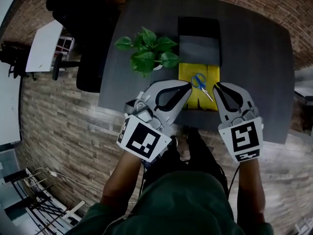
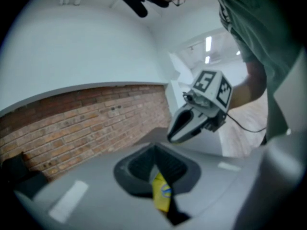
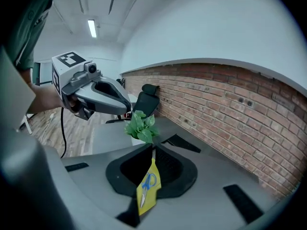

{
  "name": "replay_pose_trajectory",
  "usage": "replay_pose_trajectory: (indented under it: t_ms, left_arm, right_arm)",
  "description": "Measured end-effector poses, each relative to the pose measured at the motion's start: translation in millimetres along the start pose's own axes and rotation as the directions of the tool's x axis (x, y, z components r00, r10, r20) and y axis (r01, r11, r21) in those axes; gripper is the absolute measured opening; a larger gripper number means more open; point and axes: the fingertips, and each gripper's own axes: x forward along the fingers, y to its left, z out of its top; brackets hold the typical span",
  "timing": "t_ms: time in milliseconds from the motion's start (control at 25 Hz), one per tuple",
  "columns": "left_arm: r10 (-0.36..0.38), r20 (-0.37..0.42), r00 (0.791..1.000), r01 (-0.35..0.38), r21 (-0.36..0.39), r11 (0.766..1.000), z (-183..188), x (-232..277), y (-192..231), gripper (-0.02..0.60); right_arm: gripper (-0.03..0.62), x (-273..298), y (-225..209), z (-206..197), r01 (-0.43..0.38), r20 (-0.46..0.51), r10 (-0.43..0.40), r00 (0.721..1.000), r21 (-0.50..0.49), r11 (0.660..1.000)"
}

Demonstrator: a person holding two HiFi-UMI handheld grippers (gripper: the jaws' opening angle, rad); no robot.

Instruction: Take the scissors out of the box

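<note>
- Blue-handled steel scissors (image 1: 201,84) lay flat in the shallow yellow open box (image 1: 187,75), handles away from the person and blades toward them, angled to the right.
- The box sat near the front of the dark grey counter (image 1: 254,58). A black rectangular lid or tray (image 1: 199,38) lay just behind it, and a green leafy potted plant (image 1: 146,50) stood to its left.
- The left hand-held gripper (image 1: 188,86) was at the box's left edge and the right hand-held gripper (image 1: 216,86) at its right edge, scissors between them. Neither touched the scissors.
- Both pairs of jaws were together, with nothing in either.
- Step, as judged: the approach, with no grasp begun.
- Next move, as judged: one pair of jaws must part, and the right sat nearest the blades. Thin metal flat on the box floor calls for a low, steep pinch near the pivot or a handle loop. The other gripper could steady the box.
</note>
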Motion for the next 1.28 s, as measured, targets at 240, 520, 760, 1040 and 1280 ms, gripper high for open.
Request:
replay_pose_trajectory:
  t_ms: [240, 520, 760, 1040, 1280]
  left_arm:
    - [-0.003, -0.025, 1.0, 0.003, -0.034, 0.999, -24.1, 18.1, 5.9, 0.0]
    - [-0.001, -0.05, 0.999, -0.004, -0.091, 0.996, -51.1, 34.3, 9.0, 0.0]
    - [-0.008, -0.069, 0.998, 0.0, -0.119, 0.993, -73.6, 48.7, 10.4, 0.0]
    - [-0.014, -0.086, 0.996, 0.001, -0.148, 0.989, -95.5, 62.7, 12.3, 0.0]
    - [-0.017, -0.097, 0.995, -0.001, -0.179, 0.984, -116.1, 71.5, 13.9, 0.0]
  right_arm:
    - [0.009, 31.6, -2.4, -22.4, -0.045, -0.05, 0.047, 0.998, 0.027, 0.999]
    - [0.009, 64.3, 1.8, -49.7, -0.101, -0.111, 0.107, 0.988, 0.059, 0.993]
    - [0.009, 91.4, 5.0, -71.6, -0.138, -0.159, 0.15, 0.976, 0.082, 0.987]
    - [0.071, 121.0, 9.6, -98.5, -0.175, -0.226, 0.199, 0.954, 0.122, 0.977]
    - [0.077, 143.4, 15.9, -122.0, -0.196, -0.284, 0.232, 0.93, 0.151, 0.969]
